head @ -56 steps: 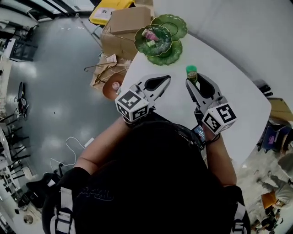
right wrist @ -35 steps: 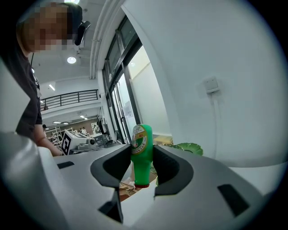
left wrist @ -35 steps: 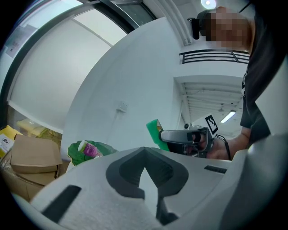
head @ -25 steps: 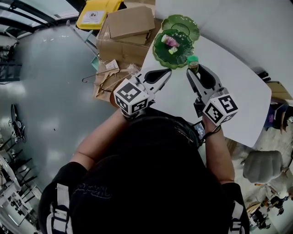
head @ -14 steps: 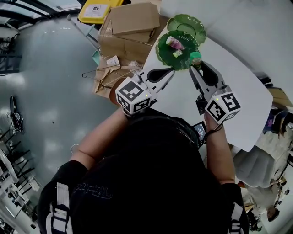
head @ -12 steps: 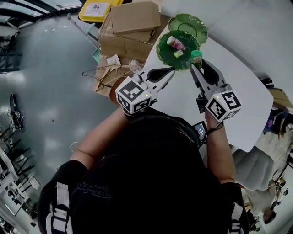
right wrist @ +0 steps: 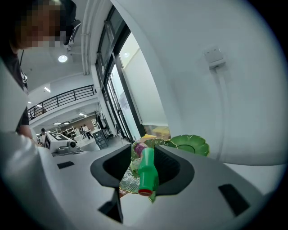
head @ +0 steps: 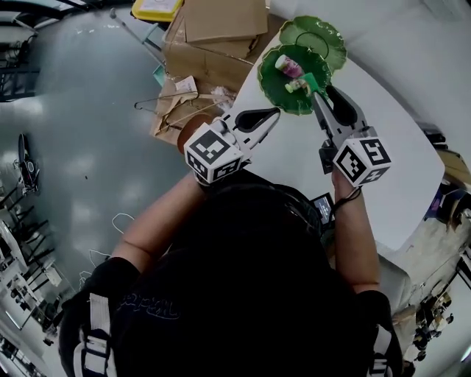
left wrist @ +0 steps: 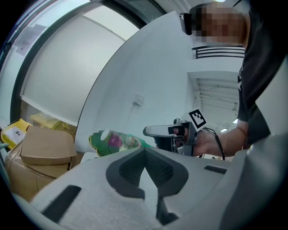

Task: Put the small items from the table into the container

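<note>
My right gripper is shut on a small green bottle and holds it tilted over the near edge of a green leaf-shaped plate. In the right gripper view the bottle lies between the jaws, red end toward the camera, with the plate beneath it. A pink-and-white bottle and another small item lie in that plate. A second green plate sits just behind, overlapped by the first. My left gripper hovers shut and empty to the left over the white table.
Cardboard boxes, a yellow case and a wire hanger lie on the floor beyond the table's left edge. The left gripper view shows the plate ahead and the right gripper beside it.
My right gripper has carried the green bottle forward from above the table to over the near plate. The left gripper stays shut in about the same place.
</note>
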